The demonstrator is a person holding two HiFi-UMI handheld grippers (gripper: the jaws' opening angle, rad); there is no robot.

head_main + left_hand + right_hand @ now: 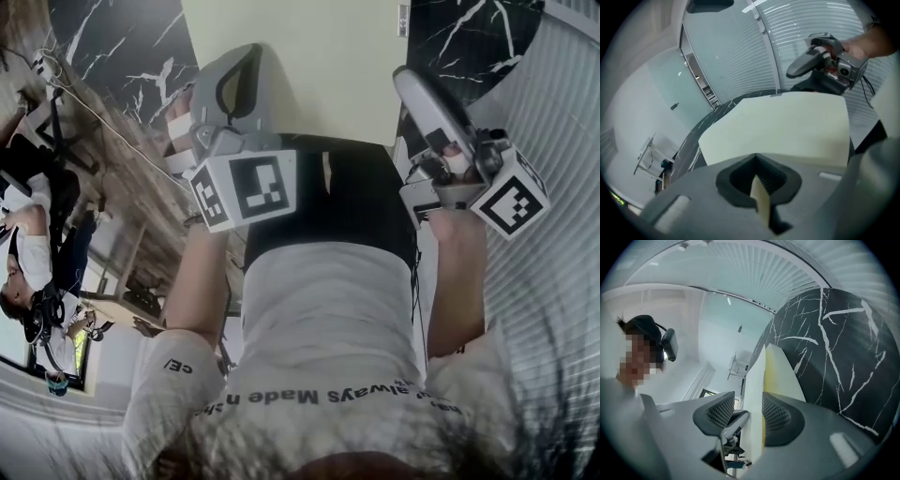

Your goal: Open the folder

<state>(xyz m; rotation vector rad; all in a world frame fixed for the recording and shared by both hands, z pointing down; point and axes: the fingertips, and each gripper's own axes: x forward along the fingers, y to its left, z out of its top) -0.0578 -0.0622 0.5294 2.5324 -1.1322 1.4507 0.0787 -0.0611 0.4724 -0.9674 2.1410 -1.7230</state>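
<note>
The folder (309, 66) is a pale cream sheet with the black marble table (122, 47) beneath it – whether it lies quite flat on that top I cannot tell. In the head view the left gripper (242, 70) is at the folder's near left edge and the right gripper (412, 89) at its right edge, a marker cube on each, with the person's forearms leading to them.

In the left gripper view the left gripper (759, 180) has its jaws pressed together on a thin cream edge of the folder (787, 126), which spreads out ahead of them over the table (693, 140). The right gripper (801, 68) shows beyond the folder's far corner, in front of white blinds (811, 23).

In the right gripper view the folder (780, 369) runs edge-on between the jaws of the right gripper (750, 413), white on one face and yellow on the other. The jaws stand apart: the right pad is against the yellow face, while a gap shows between the left pad and the white face – a chair (733, 423) is visible through it. The table (834, 343) fills the space right of the folder, and a person (628, 394) stands to its left.
</note>
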